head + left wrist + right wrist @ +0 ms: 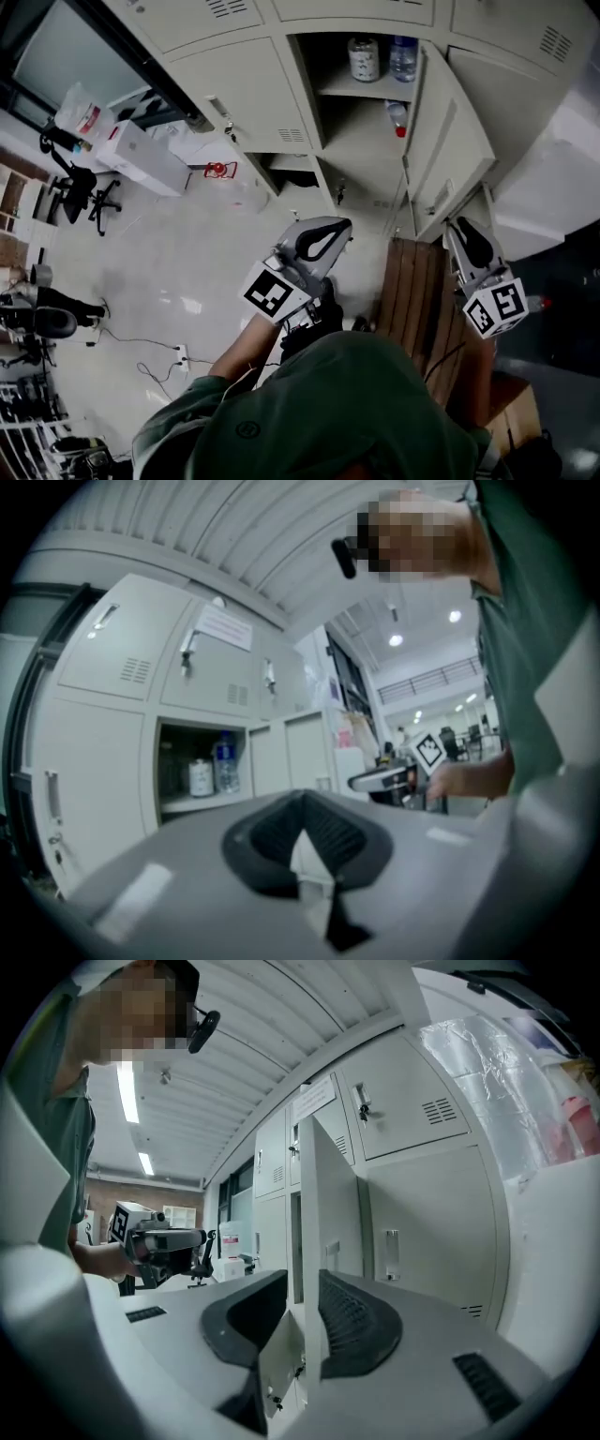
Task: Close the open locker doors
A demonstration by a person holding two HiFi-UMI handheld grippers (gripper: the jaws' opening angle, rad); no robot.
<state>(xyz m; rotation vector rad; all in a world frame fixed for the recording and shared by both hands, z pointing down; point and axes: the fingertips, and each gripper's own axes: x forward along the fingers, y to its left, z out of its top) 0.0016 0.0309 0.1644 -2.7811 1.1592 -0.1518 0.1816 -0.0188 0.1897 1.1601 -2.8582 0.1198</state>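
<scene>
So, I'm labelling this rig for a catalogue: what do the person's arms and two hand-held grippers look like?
The left hand-held gripper and right hand-held gripper each have a pale grey, wedge-shaped shell with dark ribbed pads. Each carries a white cube with black square markers. The person wears a dark green top; the forearms are bare.

You hold two grippers: left gripper (337, 228), right gripper (465, 234). In the open locker (361, 142) you can count two bottles, upper bottle (403, 57) and lower bottle (397, 116), and one canister (364, 59). One wooden bench (412, 300). One office chair (80, 192).
</scene>
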